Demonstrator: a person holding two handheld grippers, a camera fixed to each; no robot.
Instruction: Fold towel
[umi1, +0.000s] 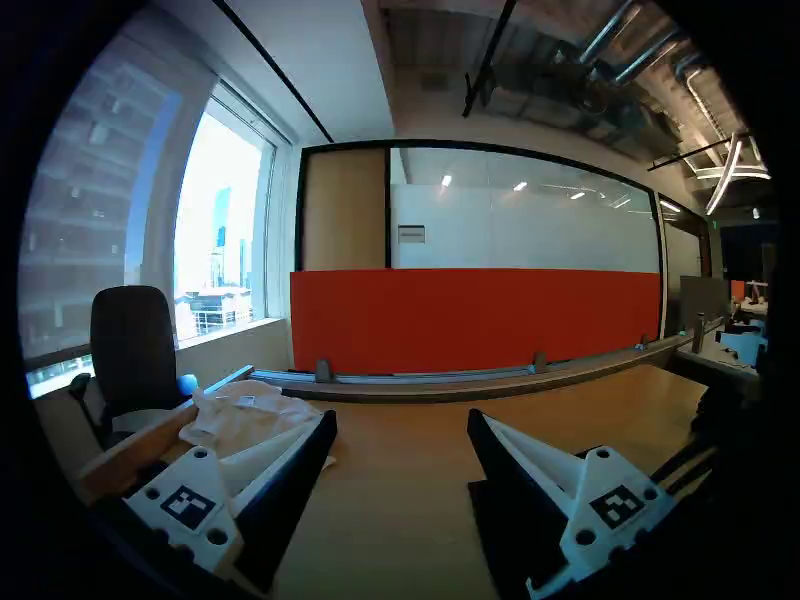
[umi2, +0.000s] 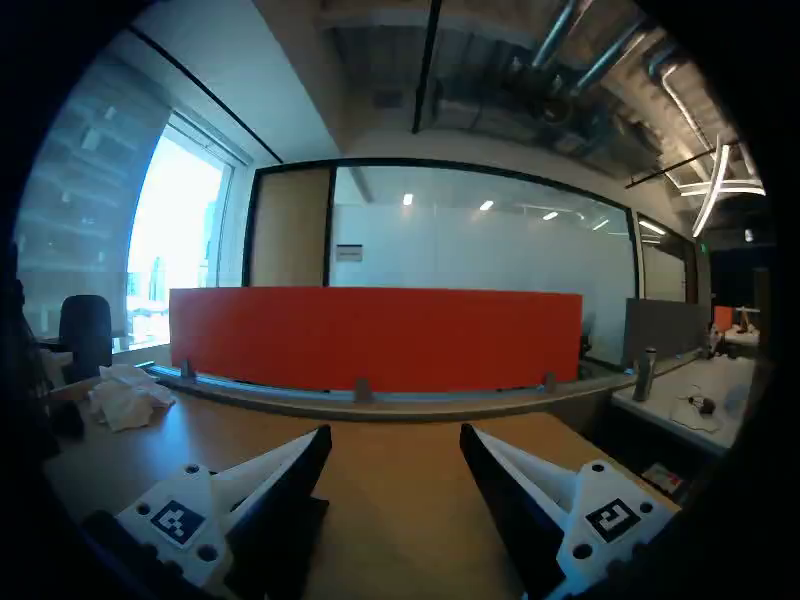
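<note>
One towel (umi1: 245, 415), one chair (umi1: 130, 350)

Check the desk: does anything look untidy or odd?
The towel lies crumpled in a heap at the desk's left end, not spread flat. Left gripper and right gripper are open, holding nothing.

You are in an office. A long wooden desk (umi1: 420, 480) lies in front of you, and a red screen (umi1: 470, 320) stands along its back edge, the kind that splits desks apart. A black desk chair (umi1: 130, 350) sits by the big window (umi1: 220, 250), and you can see tall buildings outside. Behind the red screen is a glass wall (umi1: 520, 215). Bare pipes (umi1: 625, 45) and long lights (umi1: 728, 170) hang from the ceiling. In the right gripper view, another desk (umi2: 690, 385) stands off to the right.
</note>
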